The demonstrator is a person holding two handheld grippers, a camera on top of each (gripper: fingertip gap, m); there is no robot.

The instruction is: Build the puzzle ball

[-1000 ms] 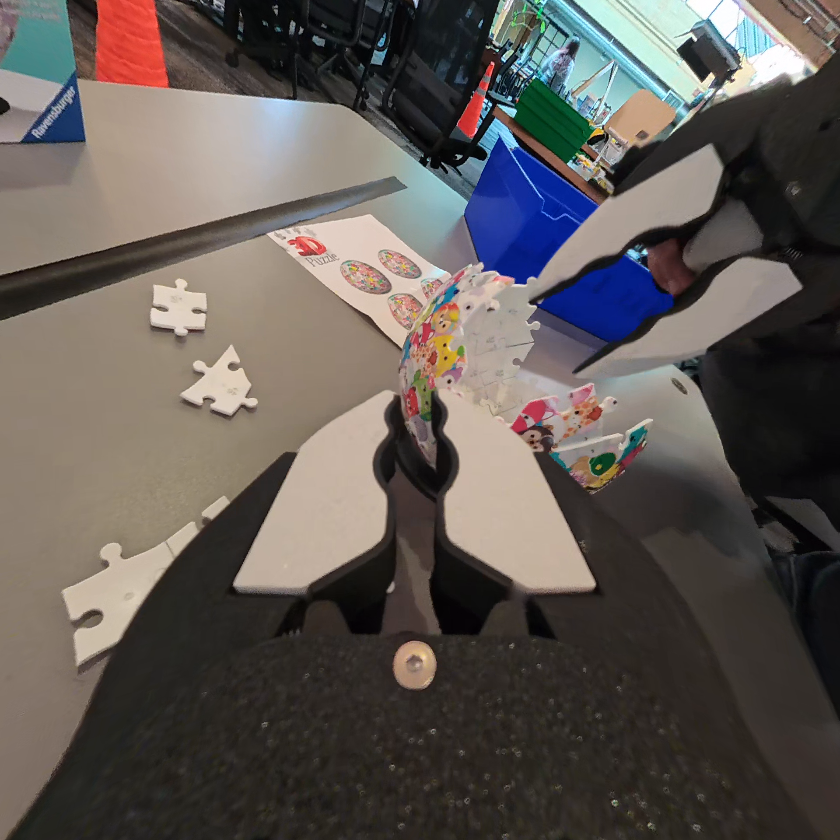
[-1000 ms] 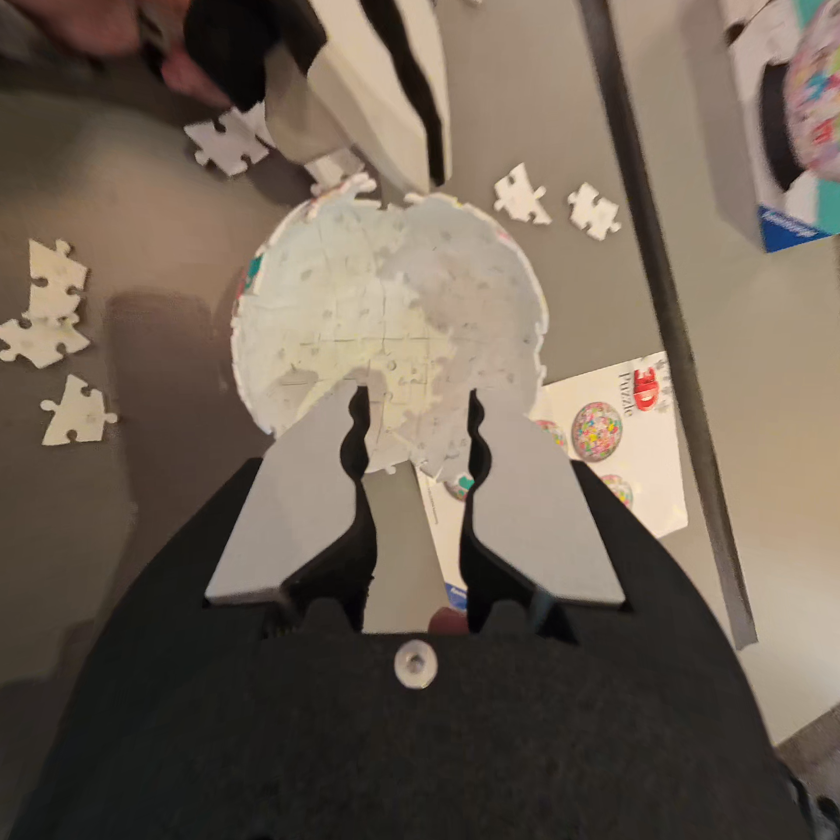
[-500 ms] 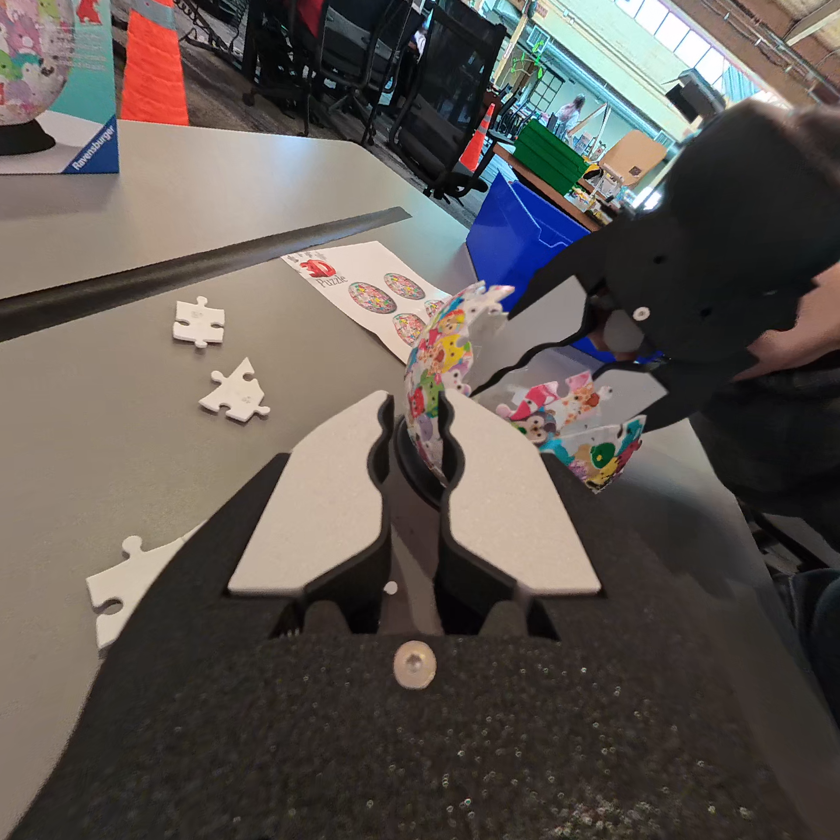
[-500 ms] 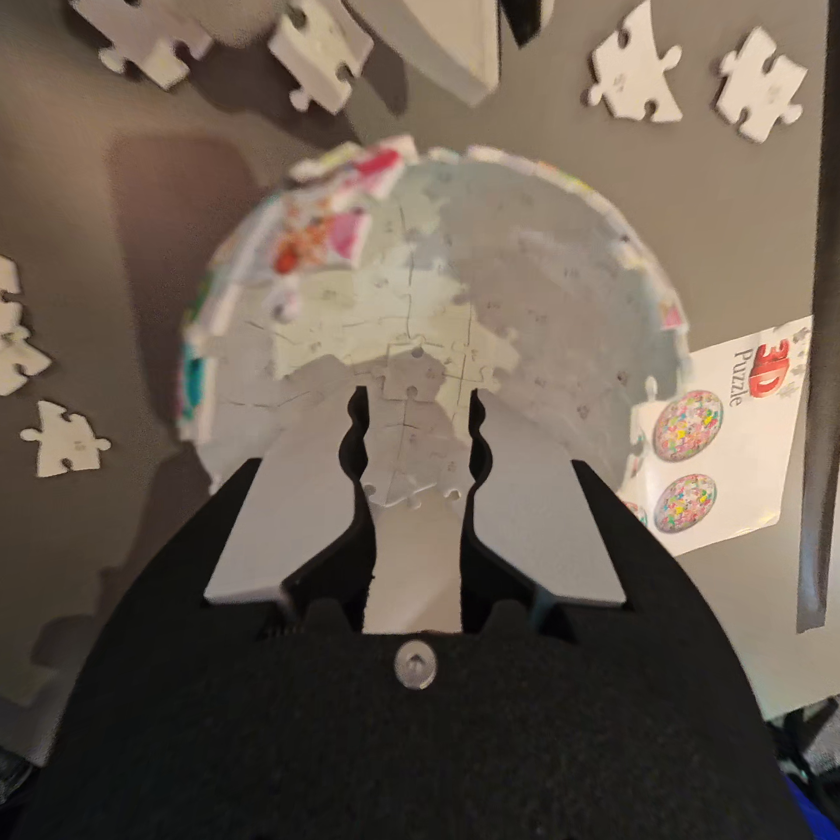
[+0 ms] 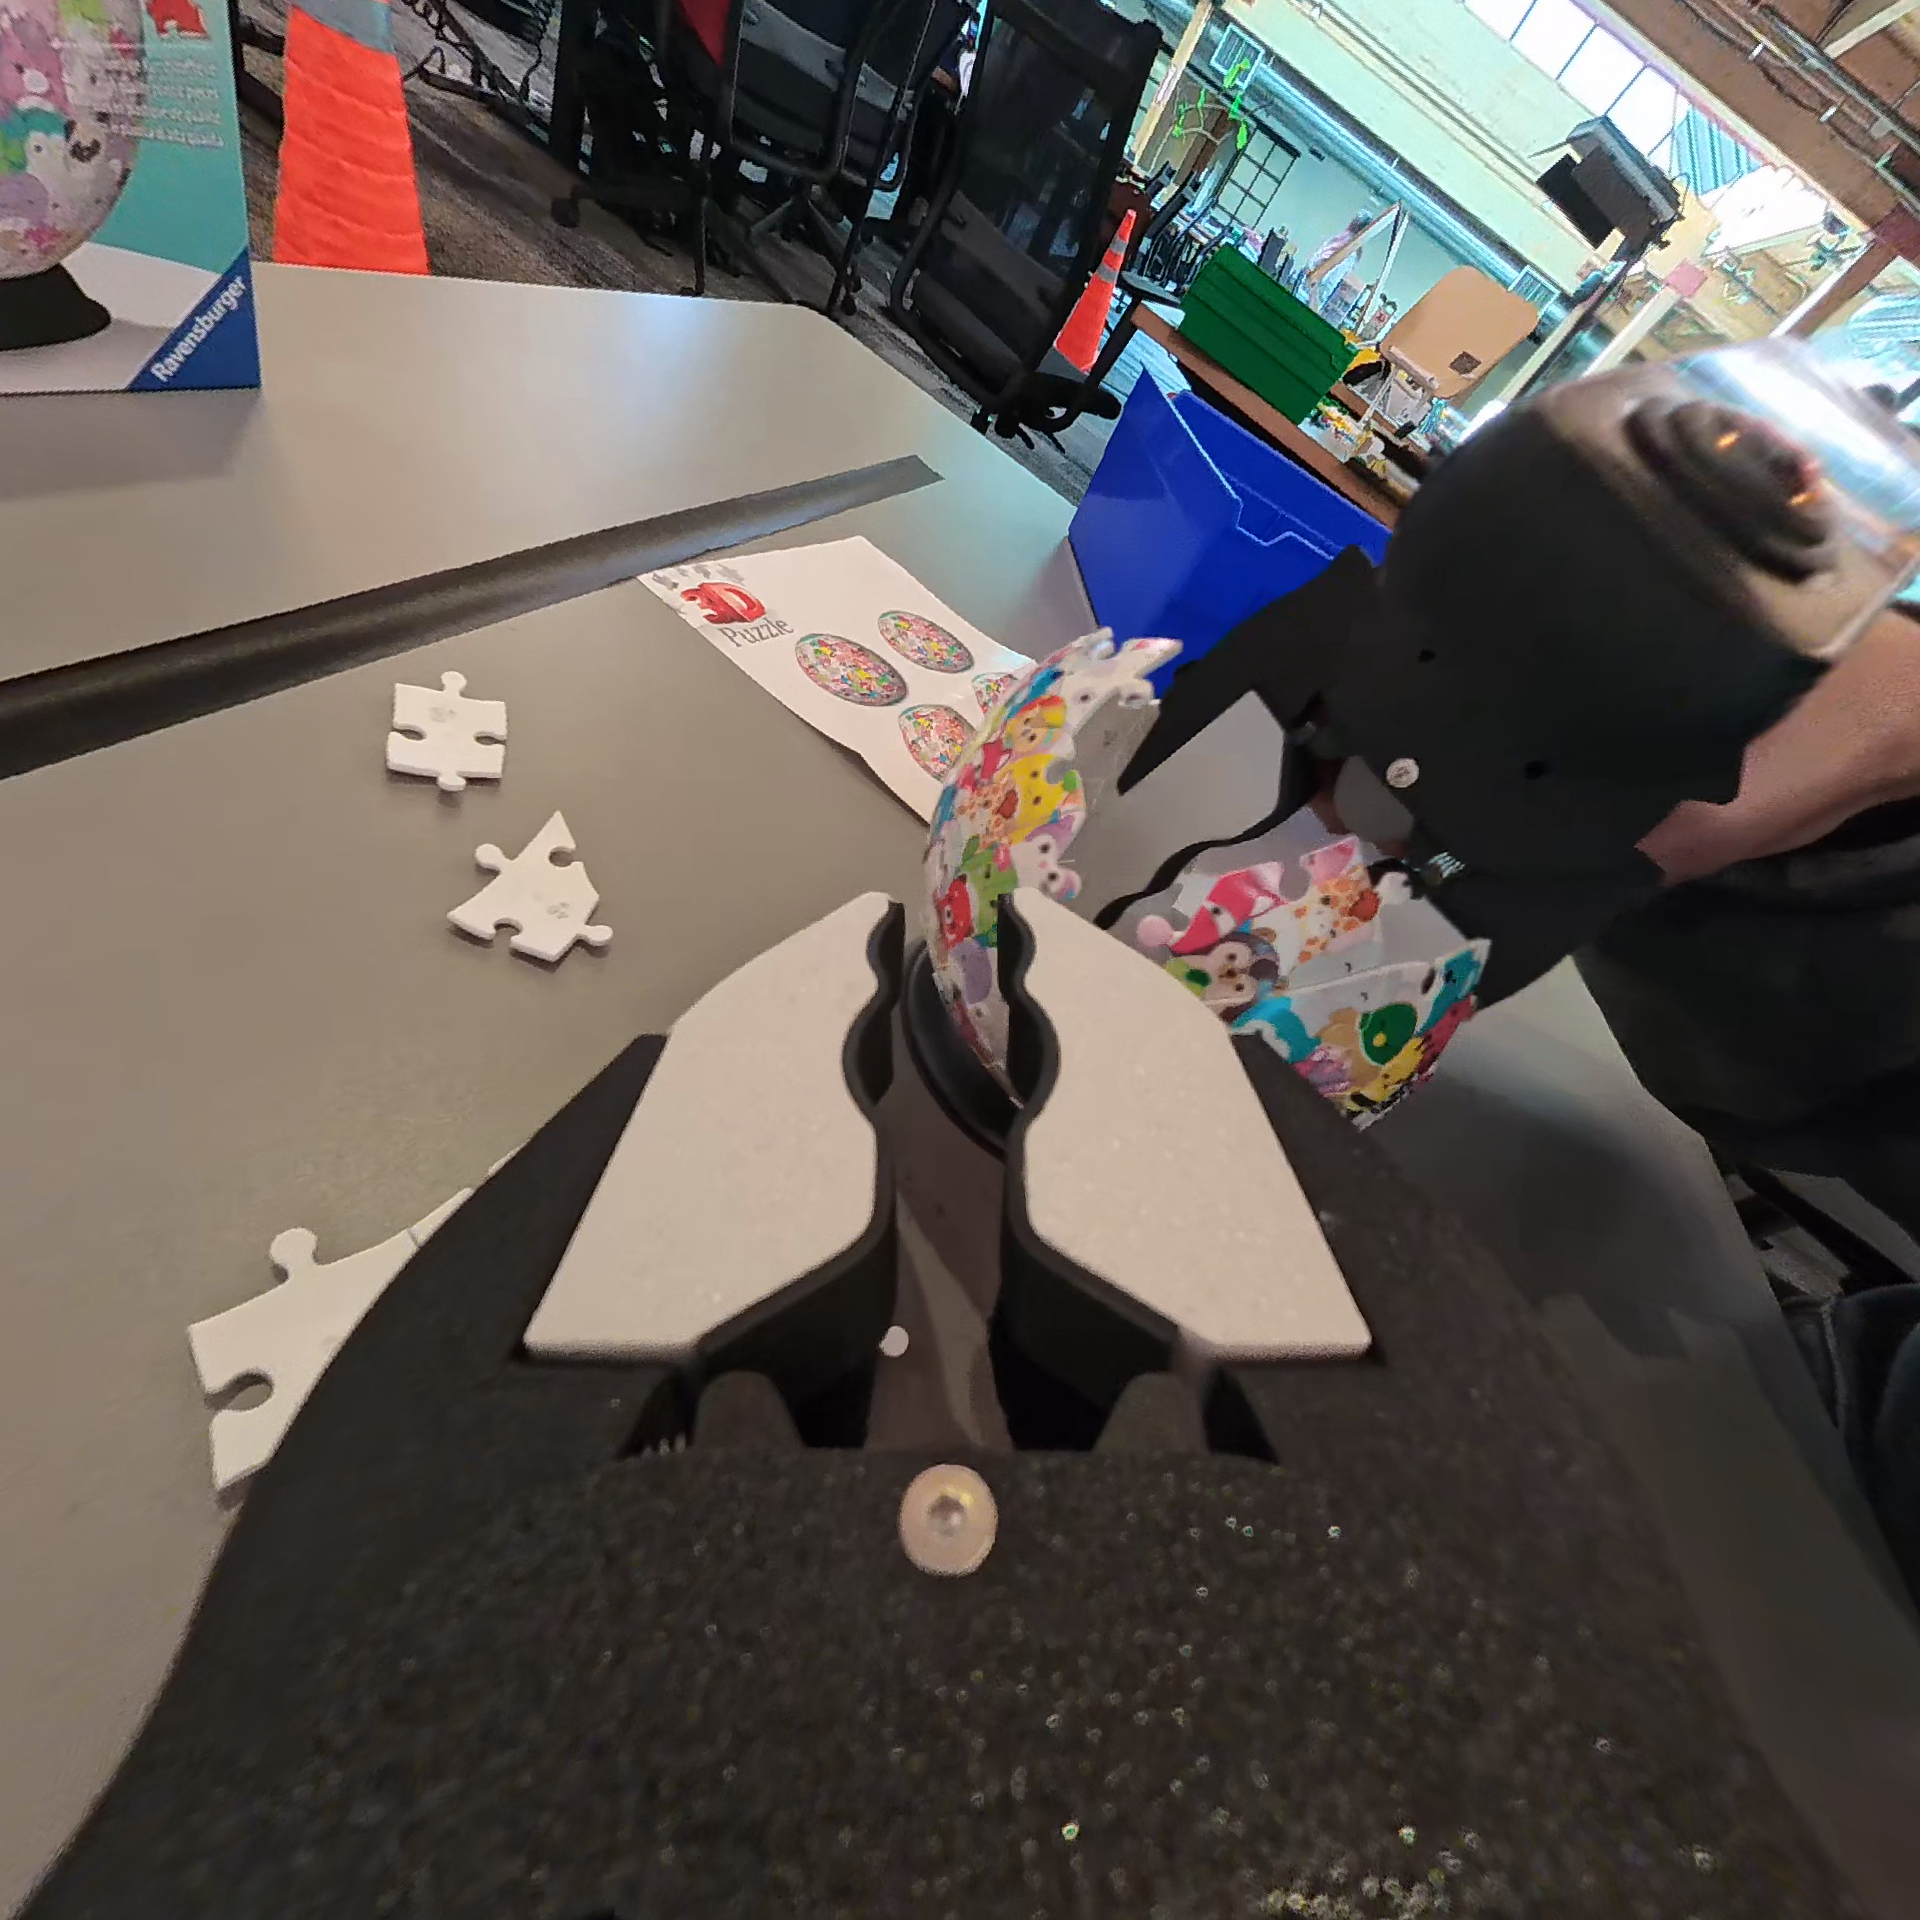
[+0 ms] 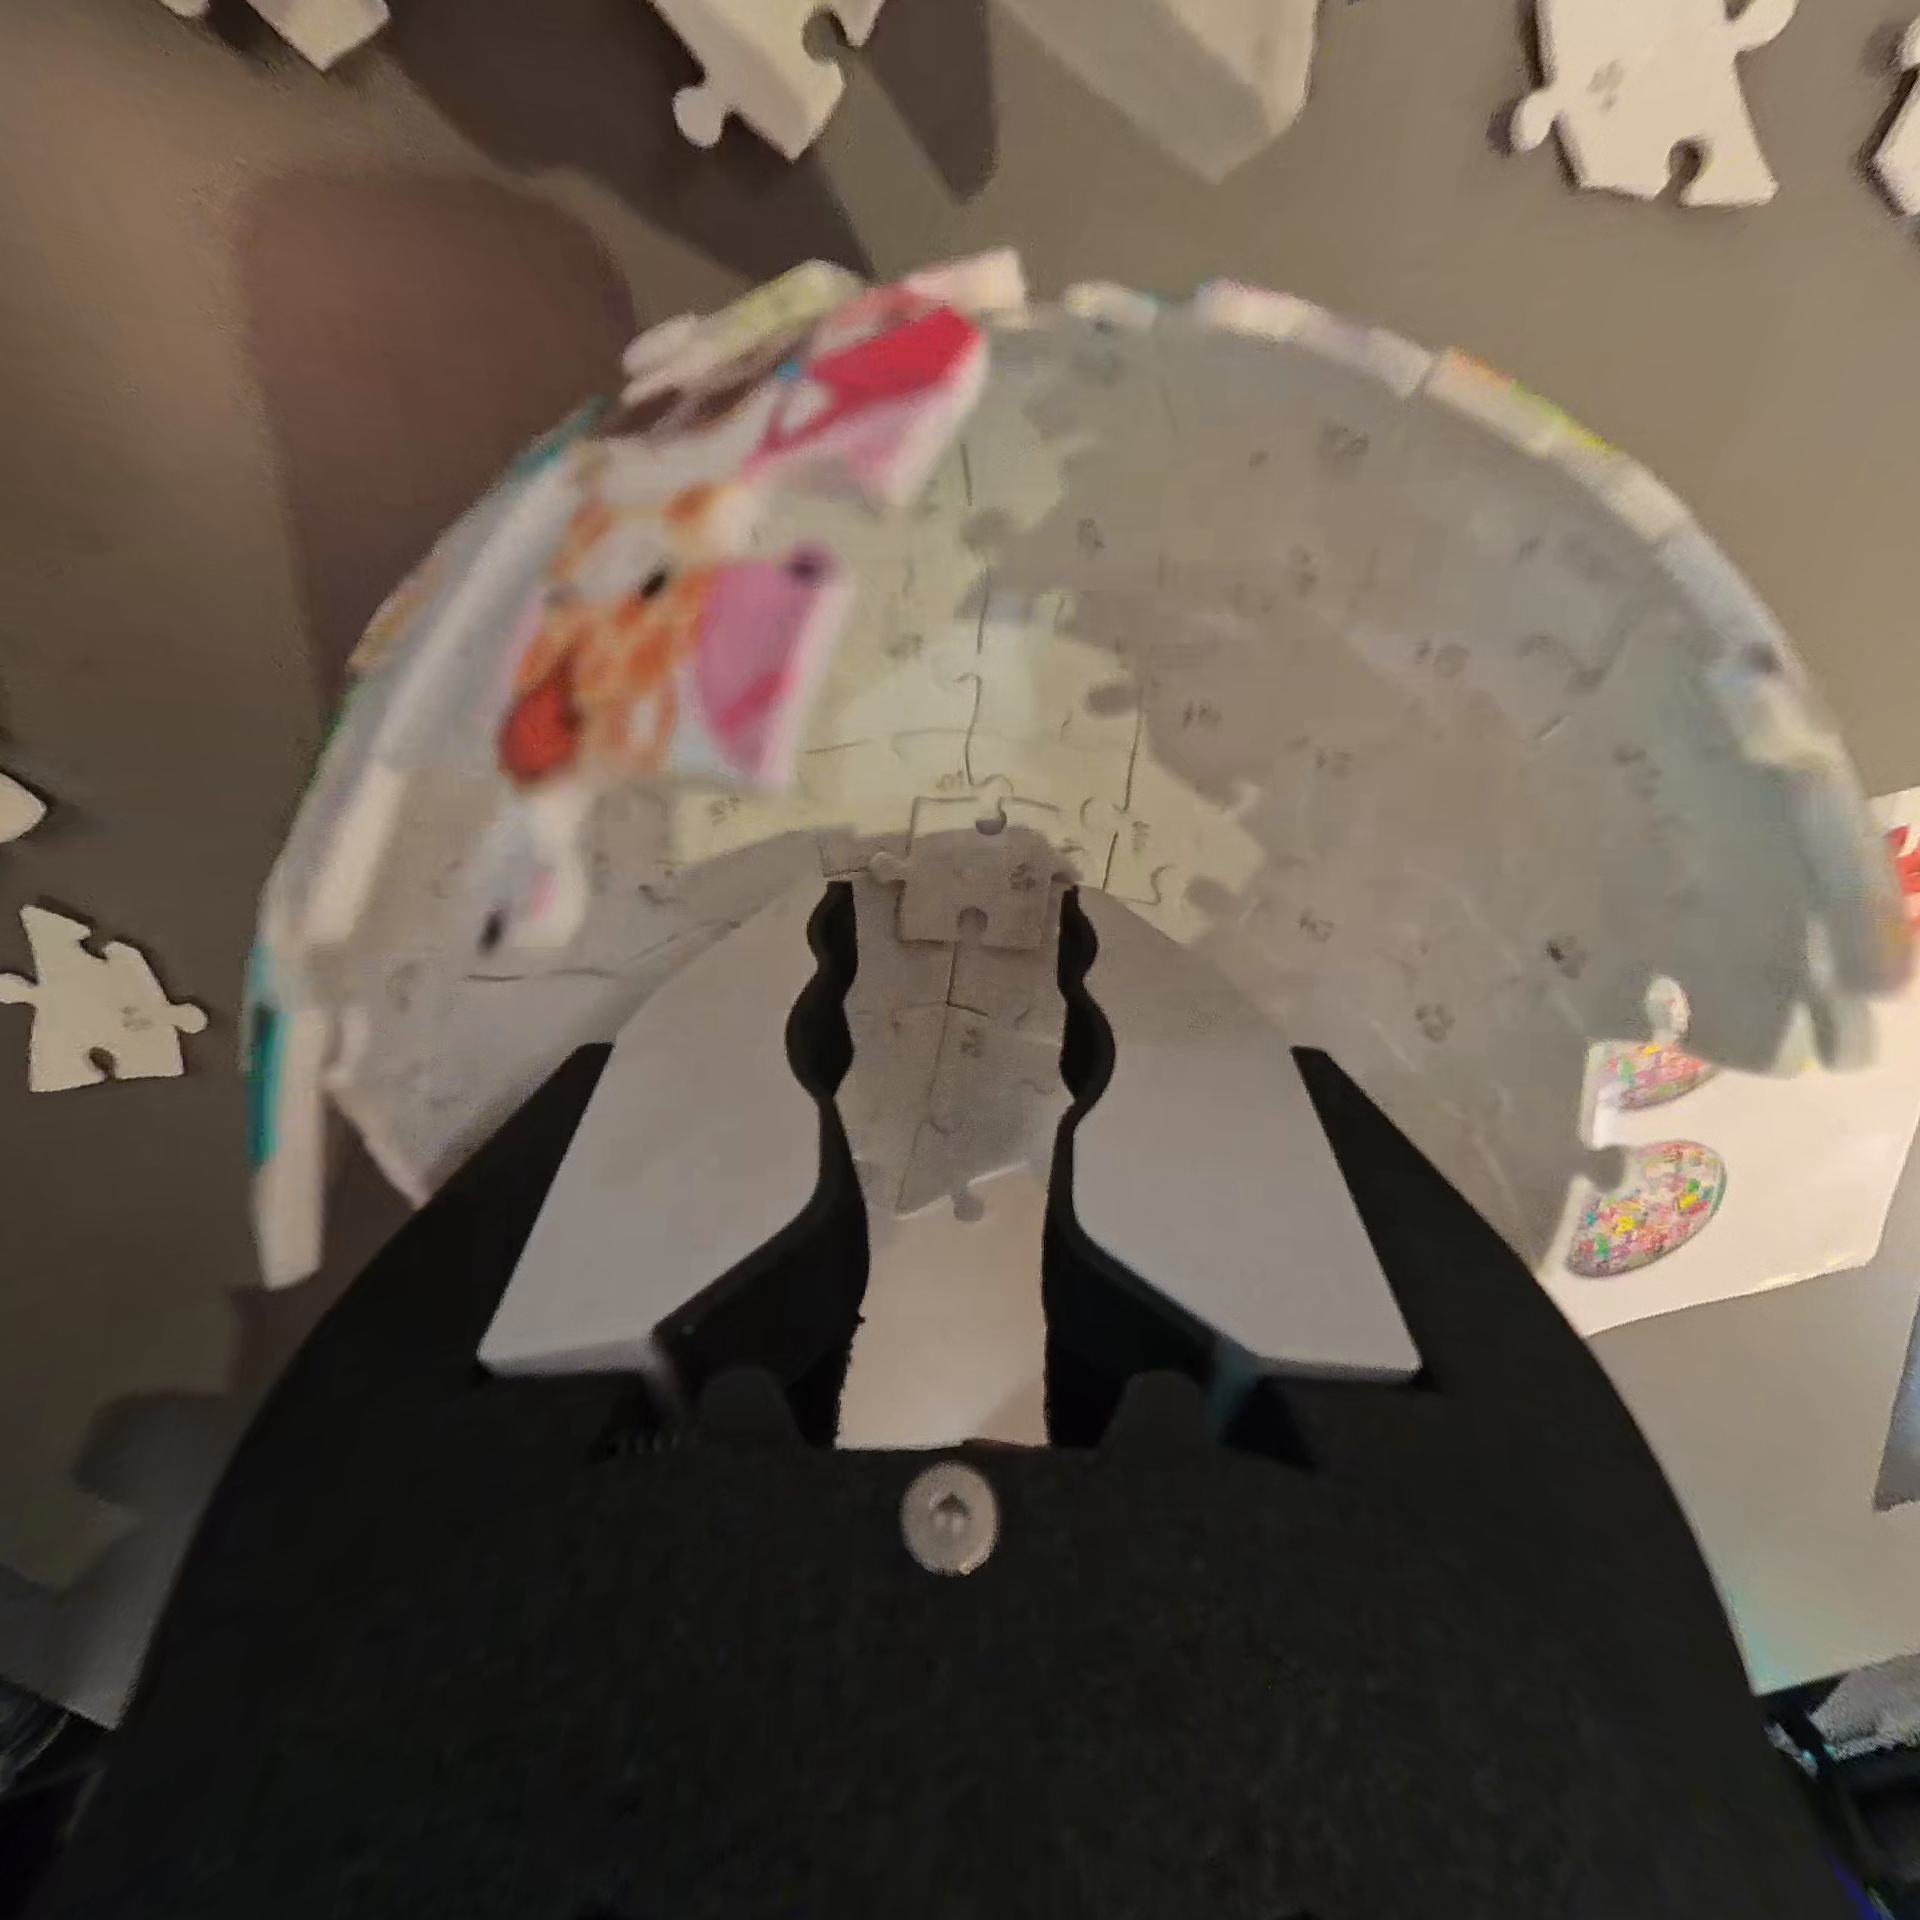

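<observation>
Printed leaflet [image 5: 852, 665] by puzzle ball [image 5: 1003, 831]

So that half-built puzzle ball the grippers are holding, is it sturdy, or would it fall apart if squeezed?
Probably fragile: the puzzle ball is a thin open shell of interlocked pieces with visible seams. Likely light, being hollow. The left gripper pinches only its rim, so it may flex or pop pieces.

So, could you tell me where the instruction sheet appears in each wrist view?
Left wrist view: instruction sheet lies flat, upper centre, behind the puzzle ball shell.
Right wrist view: instruction sheet at the right edge, partly hidden by the shell.
Shared landmark: the shell.
</observation>
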